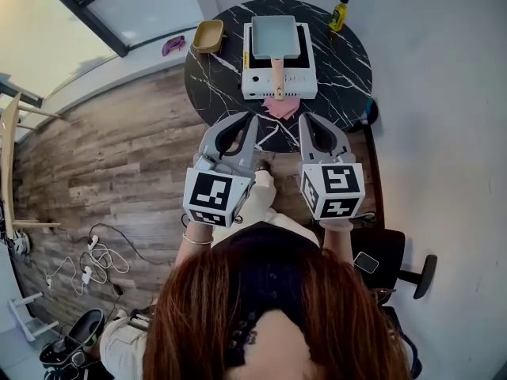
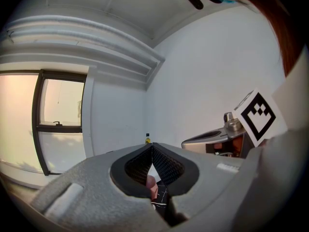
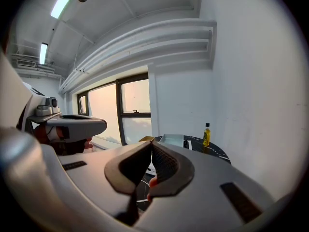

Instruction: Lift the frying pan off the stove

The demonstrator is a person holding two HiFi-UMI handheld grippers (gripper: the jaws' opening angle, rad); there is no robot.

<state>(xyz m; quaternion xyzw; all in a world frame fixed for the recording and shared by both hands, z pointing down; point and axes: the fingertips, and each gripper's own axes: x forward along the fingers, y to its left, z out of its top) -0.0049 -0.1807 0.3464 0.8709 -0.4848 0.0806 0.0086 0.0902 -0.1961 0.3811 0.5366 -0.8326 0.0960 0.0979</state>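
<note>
**Both hand-held grippers closed and empty; pan sits on stove**

On the left hand-held gripper (image 1: pixel 252 119) the jaws meet tip to tip with nothing between them. The right hand-held gripper (image 1: pixel 302 119) is likewise closed and empty. Both tips are over the bench (image 1: pixel 207 77) edge at 6 o'clock. In the left gripper view the jaws hide the pan. The frying pan (image 1: pixel 276 36) is rectangular and pale grey-blue. It sits on the white stove (image 1: pixel 279 81) toward 12 o'clock, wooden handle pointing to 6 o'clock.

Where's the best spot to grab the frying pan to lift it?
Grab the wooden handle, coming from the near side of the table. It sticks straight out of the rectangular pan toward that side, over the front of the stove; the pan itself looks too wide for jaws.
</note>
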